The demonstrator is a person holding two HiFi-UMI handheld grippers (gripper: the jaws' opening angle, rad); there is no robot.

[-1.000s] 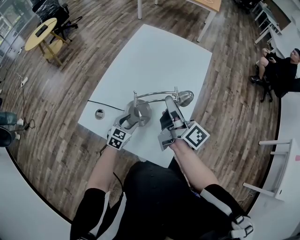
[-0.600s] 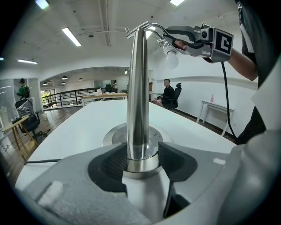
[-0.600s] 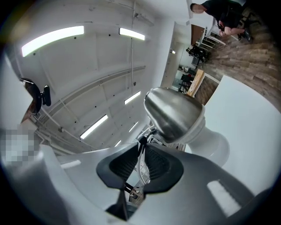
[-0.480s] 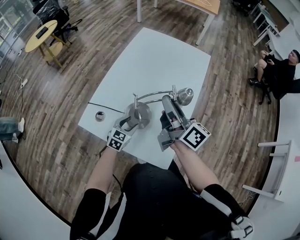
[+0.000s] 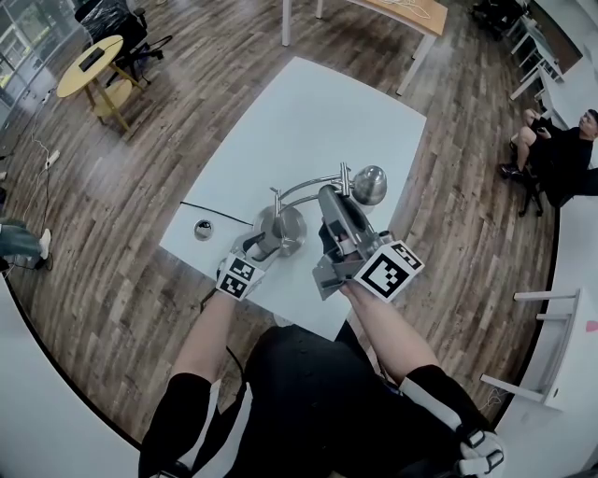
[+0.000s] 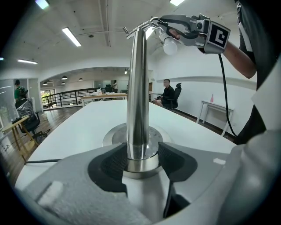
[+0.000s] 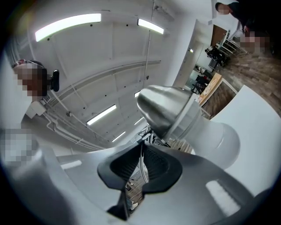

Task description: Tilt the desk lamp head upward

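A chrome desk lamp stands on the white table [image 5: 308, 112]: a round base [image 5: 283, 227], an upright post [image 6: 137, 88] and a curved arm to the head [image 5: 369, 184]. My left gripper [image 5: 264, 241] is low at the base, and in the left gripper view it [image 6: 138, 160] is shut on the foot of the post. My right gripper [image 5: 329, 194] is up at the arm just behind the head. In the right gripper view its jaws [image 7: 142, 160] are closing, with the thin arm rod pinched between the pads. The head and white bulb [image 7: 169, 107] sit just beyond.
A black cable [image 5: 201, 210] runs left from the lamp, with a small round switch [image 5: 203, 229] near the table's left edge. A person sits on a chair [image 5: 561, 140] at the far right. A wooden table [image 5: 411, 9] and a round yellow table [image 5: 89, 65] stand farther off.
My right gripper has moved up along the arm to just behind the lamp head. The left gripper has stayed on the post.
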